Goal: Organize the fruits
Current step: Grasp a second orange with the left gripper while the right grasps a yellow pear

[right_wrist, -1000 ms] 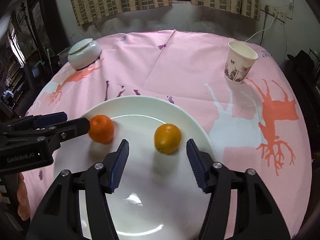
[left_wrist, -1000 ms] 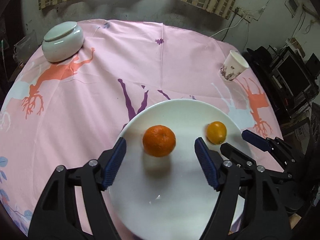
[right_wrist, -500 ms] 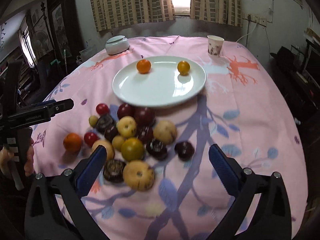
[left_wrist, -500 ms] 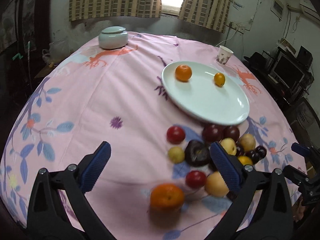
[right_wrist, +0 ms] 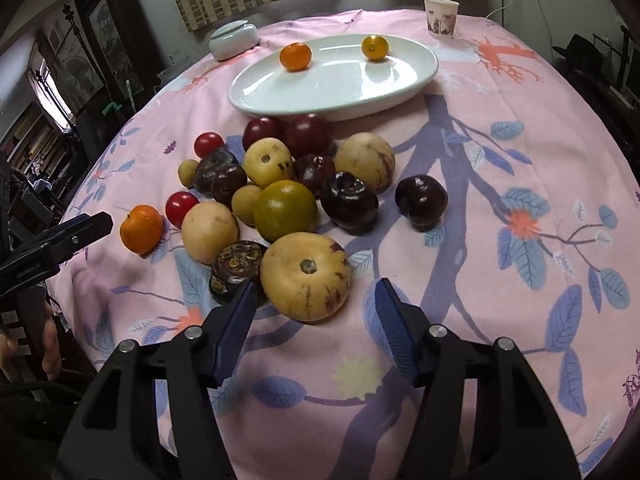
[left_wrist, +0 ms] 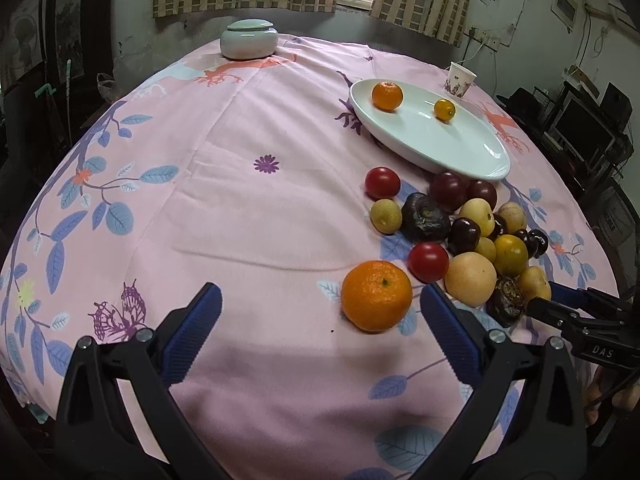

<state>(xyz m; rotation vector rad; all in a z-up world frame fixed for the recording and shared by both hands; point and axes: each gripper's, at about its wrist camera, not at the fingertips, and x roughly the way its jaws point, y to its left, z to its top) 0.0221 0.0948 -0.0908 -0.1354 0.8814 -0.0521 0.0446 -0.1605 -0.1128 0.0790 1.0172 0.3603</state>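
A white oval plate (left_wrist: 472, 148) (right_wrist: 416, 76) holds a mandarin (left_wrist: 387, 96) (right_wrist: 295, 56) and a small yellow-orange fruit (left_wrist: 445, 109) (right_wrist: 375, 47). A heap of several red, dark and yellow fruits lies on the cloth in front of it. My left gripper (left_wrist: 320, 308) is open and empty; a loose mandarin (left_wrist: 376, 295) (right_wrist: 141, 228) sits just inside its right finger. My right gripper (right_wrist: 314, 300) is open and empty, right behind a large yellow streaked fruit (right_wrist: 306, 276).
A lidded pale ceramic jar (left_wrist: 249, 38) (right_wrist: 233, 38) stands at the far left of the pink tablecloth. A paper cup (left_wrist: 460, 80) (right_wrist: 441, 17) stands beyond the plate. The round table's edge drops off on every side.
Both grippers have pulled back from the plate to the fruit heap near the table's front. The mandarin and small yellow-orange fruit stay on the plate. Both grippers remain open.
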